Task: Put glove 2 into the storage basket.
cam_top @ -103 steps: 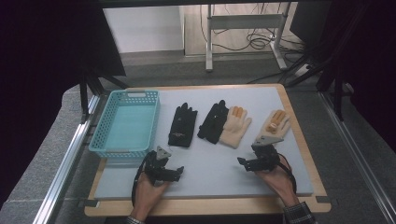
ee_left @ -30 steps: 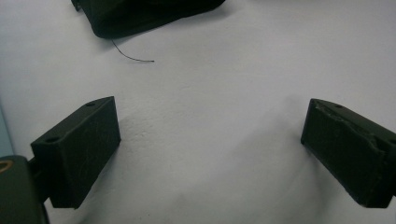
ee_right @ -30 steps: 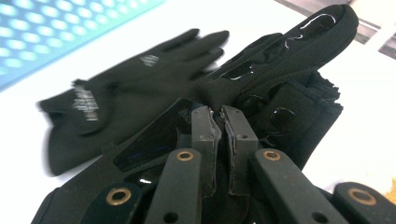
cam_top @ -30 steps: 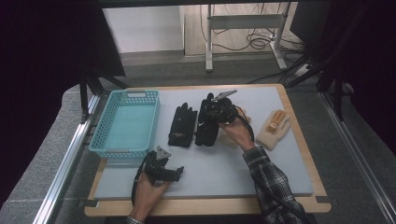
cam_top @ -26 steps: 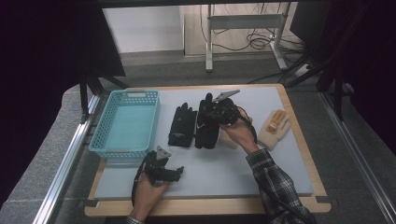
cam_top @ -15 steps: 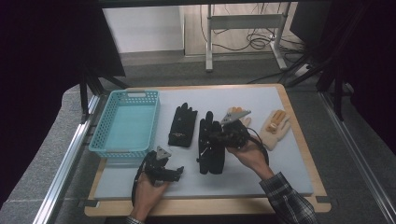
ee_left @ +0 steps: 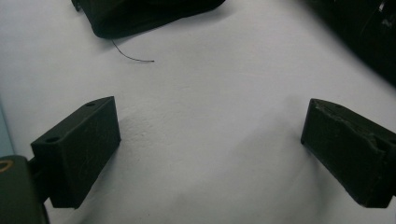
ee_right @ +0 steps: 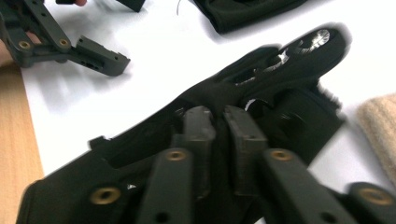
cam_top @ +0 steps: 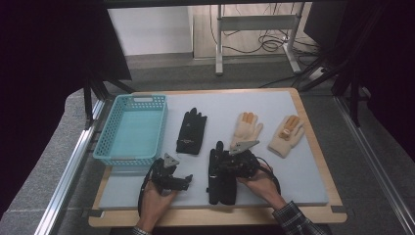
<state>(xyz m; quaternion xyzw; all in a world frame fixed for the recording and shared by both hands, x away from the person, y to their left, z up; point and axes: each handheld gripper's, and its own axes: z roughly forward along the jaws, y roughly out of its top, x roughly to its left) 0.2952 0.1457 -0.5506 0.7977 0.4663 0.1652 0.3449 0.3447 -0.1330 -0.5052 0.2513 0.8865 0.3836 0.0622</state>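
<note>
Near the front of the white mat lies a black glove (cam_top: pixel 222 183), fingers pointing away from me. My right gripper (cam_top: pixel 219 169) lies over its middle. In the right gripper view the right gripper (ee_right: pixel 220 122) has its pads nearly together on a raised fold of that black glove (ee_right: pixel 289 60); the jaws have just been opening slightly. My left gripper (cam_top: pixel 185 180) rests on the mat just left of this glove. Its jaws stand wide apart over bare mat in the left gripper view (ee_left: pixel 210 154). A second black glove (cam_top: pixel 192 131) lies farther back.
A light-blue basket (cam_top: pixel 132 99) stands at the left of the mat. Two beige gloves with orange fingertips (cam_top: pixel 246 128) (cam_top: pixel 286 136) lie at the back right. The wooden table edge (cam_top: pixel 215 218) runs along the front. A loose thread (ee_left: pixel 133 56) lies on the mat.
My right gripper has pulled the black glove from the back row toward the front of the mat. The beige glove it covered now lies bare. The left gripper has stayed still.
</note>
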